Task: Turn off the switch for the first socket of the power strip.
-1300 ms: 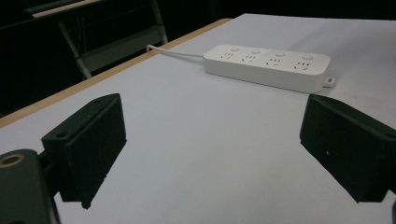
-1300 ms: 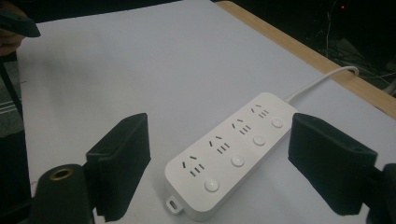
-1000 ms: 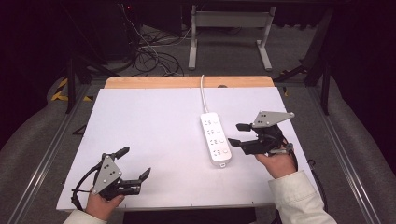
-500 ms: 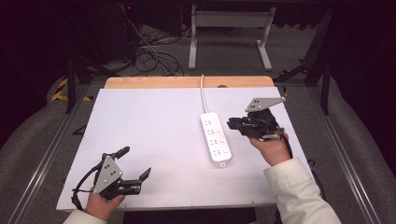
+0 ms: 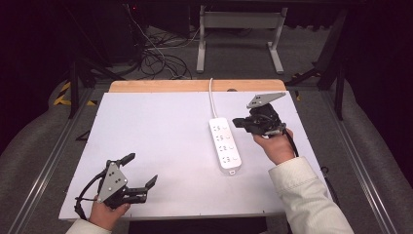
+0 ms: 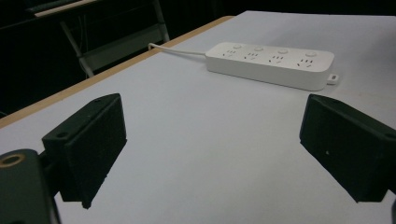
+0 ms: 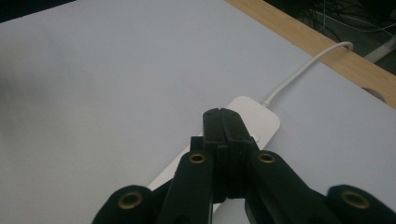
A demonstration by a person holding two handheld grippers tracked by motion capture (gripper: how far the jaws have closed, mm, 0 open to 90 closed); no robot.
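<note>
Since a second ago, my right claw [image 5: 237, 122] is sitting farther up the white surface [image 5: 160, 131], having travelled from beside the near half of the power strip [image 5: 225, 145] to beside its far half, and its jaws have just been closing; nothing is lying between them. From above, that claw is now hovering just to the right of the strip's cable end, its tips pointing left toward the strip, the grey three-cornered plate [image 5: 264, 99] riding on top and my right hand [image 5: 275, 146] gripping it from behind. Looking along my right claw [image 7: 226, 122], I am seeing the two black jaws pressed flat together, clenched on nothing, with their tips standing over the rounded far end of the power strip [image 7: 252, 116], close to where the white cable [image 7: 308, 65] is leaving it and running off over the wooden edge [image 7: 317, 44]. Whether the tips are touching the strip I cannot tell.

My left claw [image 5: 141, 173] is resting near the front left corner of the surface, held in my left hand [image 5: 104, 212], well apart from the strip. Its jaws are standing wide, released, with only bare surface between them. Through my left claw [image 6: 210, 140] the power strip [image 6: 271, 63] is lying flat farther off, four sockets and four round buttons facing up, its cable [image 6: 177, 49] leading away to the wooden edge.
</note>
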